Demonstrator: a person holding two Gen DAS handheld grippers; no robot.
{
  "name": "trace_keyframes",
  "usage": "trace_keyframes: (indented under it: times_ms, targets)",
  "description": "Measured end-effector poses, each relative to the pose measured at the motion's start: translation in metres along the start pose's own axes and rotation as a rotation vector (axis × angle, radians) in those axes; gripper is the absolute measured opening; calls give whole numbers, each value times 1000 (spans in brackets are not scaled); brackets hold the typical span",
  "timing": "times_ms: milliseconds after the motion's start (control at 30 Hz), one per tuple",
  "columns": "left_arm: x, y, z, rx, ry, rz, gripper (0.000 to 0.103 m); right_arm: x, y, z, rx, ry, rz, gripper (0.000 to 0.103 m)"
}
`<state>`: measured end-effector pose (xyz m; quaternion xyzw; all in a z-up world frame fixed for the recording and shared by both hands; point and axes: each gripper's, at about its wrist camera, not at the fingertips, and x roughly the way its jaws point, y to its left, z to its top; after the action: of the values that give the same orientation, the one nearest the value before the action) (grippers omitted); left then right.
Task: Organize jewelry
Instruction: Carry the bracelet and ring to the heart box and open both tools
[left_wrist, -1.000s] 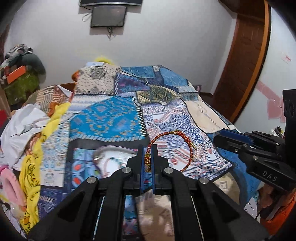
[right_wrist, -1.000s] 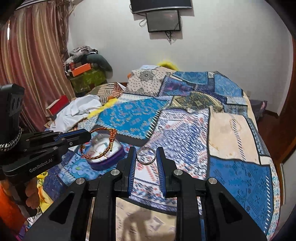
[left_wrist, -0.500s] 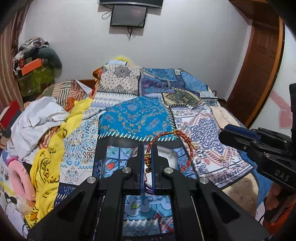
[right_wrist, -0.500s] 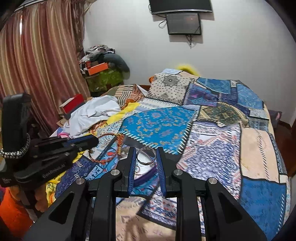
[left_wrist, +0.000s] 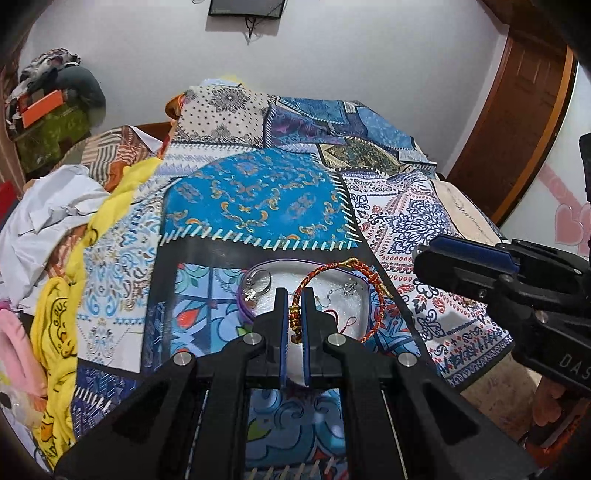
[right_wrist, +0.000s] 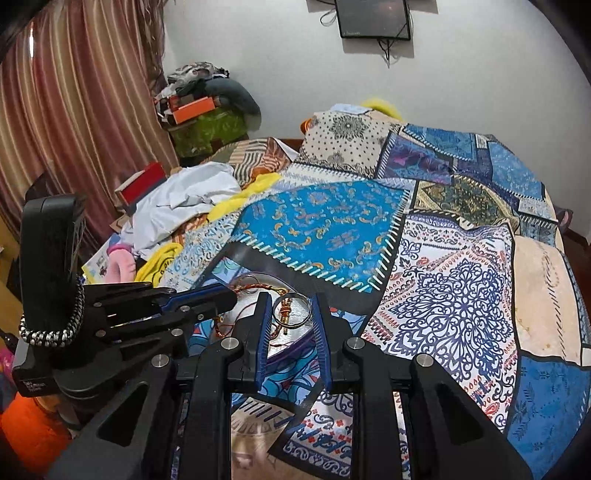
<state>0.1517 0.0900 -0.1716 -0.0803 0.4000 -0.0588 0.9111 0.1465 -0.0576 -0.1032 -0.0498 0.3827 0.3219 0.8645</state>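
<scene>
Landmark: the purple-rimmed tray (left_wrist: 246, 316), lying on the patchwork bedspread (left_wrist: 258, 195) toward the near end of the bed.

1. Left gripper (left_wrist: 294, 308), nearest, above the tray's near edge. Fingers closed tight on a red and gold cord bracelet (left_wrist: 334, 272); the beaded knot sits between the pads, and the loop arcs up and to the right over the tray's far right corner.

2. Right gripper (right_wrist: 290, 314), at the tray's right side, angled in toward it. Fingers closed on a plain silver ring (right_wrist: 291, 309), pinched across its width and held over the tray.

3. Tray contents, on a pale lining: a silver ring with a small flower ornament (left_wrist: 256, 286) at the left end; a small silver charm on a thin chain (left_wrist: 347, 290) toward the right end; a thin red cord (left_wrist: 338, 319) near the right front. Finer detail cannot be made out.

4. Left of the tray: a yellow cloth (left_wrist: 55, 325), a pink item (left_wrist: 16, 350) and crumpled white fabric (left_wrist: 48, 214) along the bed's edge.

5. Beyond the tray: a dotted pillow (left_wrist: 225, 110) at the head of the bed; a heap of clothes with an orange box (left_wrist: 40, 107) in the far left corner; a dark screen (left_wrist: 245, 7) high on the white wall; a striped curtain (right_wrist: 74, 110) far left; a wooden door (left_wrist: 517, 103) far right.
</scene>
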Motion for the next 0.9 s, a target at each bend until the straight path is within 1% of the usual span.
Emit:
trace_keyframes:
  times_ms: [167,333,567,700,833,900]
  targets:
    - [9,1,3,-2,6,-26,4,7,-3,1,5,14,-6,20]
    - [7,10,3,-24,2,-23,5,14,0,3,4,29,0,20]
    - [-12,28,-2,-48,-24,16,5,29,12,3,-24,60,20,20]
    - [-20,36,-4,-50,-32,50,5,40,19,1,-33,85,33,20]
    - [-26,42,-8,-59,-36,60,6,51,23,0,-31,116,58,20]
    - [-29,44,-9,-61,-37,64,6,55,25,-1,-37,128,54,20]
